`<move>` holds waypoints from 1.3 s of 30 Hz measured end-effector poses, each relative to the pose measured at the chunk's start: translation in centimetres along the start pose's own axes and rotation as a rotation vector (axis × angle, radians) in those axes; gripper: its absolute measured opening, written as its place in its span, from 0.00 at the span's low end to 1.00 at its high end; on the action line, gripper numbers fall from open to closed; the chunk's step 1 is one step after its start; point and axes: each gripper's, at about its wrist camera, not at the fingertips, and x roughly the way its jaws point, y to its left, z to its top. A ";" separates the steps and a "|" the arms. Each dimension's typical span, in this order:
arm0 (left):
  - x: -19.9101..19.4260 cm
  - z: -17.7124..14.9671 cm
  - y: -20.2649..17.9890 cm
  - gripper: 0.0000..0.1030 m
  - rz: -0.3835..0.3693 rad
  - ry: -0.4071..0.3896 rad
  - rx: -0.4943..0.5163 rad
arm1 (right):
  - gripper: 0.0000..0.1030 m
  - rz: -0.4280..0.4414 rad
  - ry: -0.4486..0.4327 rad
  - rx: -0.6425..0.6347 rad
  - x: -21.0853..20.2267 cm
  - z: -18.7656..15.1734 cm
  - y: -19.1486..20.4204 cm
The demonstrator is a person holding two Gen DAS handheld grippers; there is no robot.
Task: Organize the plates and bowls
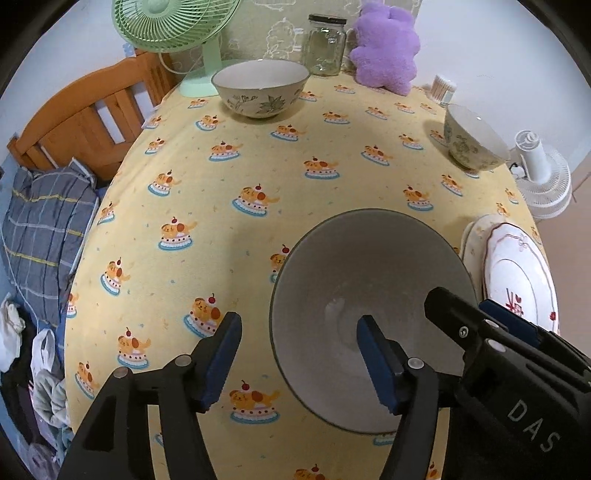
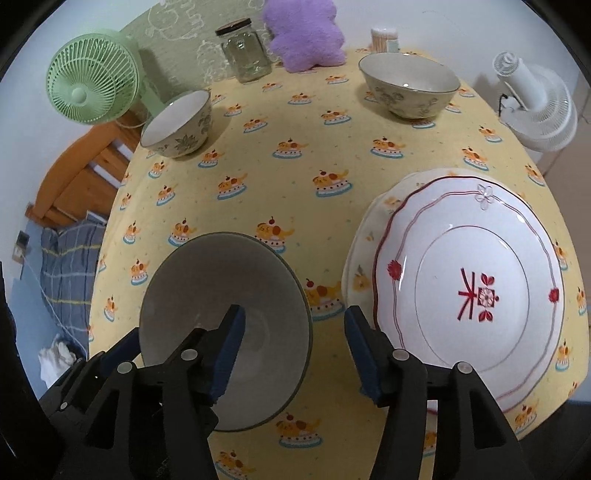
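Note:
A grey bowl (image 1: 369, 306) (image 2: 225, 328) stands near the table's front edge. My left gripper (image 1: 299, 363) is open, straddling the bowl's left rim, one finger inside and one outside. My right gripper (image 2: 293, 352) is open, straddling the bowl's right rim; it also shows in the left wrist view (image 1: 480, 321). A white red-trimmed plate (image 2: 469, 291) (image 1: 521, 277) lies stacked on a cream plate (image 2: 360, 266) to the right. Two floral bowls stand farther back: one at the left (image 1: 260, 88) (image 2: 177, 123), one at the right (image 1: 472, 138) (image 2: 408, 85).
The table has a yellow tablecloth (image 1: 258, 162). At its back stand a green fan (image 1: 177, 26), a glass jar (image 1: 325, 44), a purple plush (image 1: 386, 48) and a cotton-swab box (image 1: 441, 86). A white fan (image 1: 543, 177) is off the right edge; a bed (image 1: 44, 206) is left.

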 end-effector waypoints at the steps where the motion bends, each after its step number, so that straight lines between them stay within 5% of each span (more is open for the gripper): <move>1: -0.3 -0.1 0.1 0.65 -0.010 -0.006 0.006 | 0.59 -0.005 -0.006 0.005 -0.3 -0.1 0.1; 21: -6.1 2.1 4.0 0.64 -0.077 -0.160 0.060 | 0.60 -0.099 -0.172 -0.024 -5.6 0.2 6.0; 39: -5.5 9.5 5.3 0.63 0.009 -0.223 -0.056 | 0.60 -0.016 -0.204 -0.164 -4.1 9.0 9.5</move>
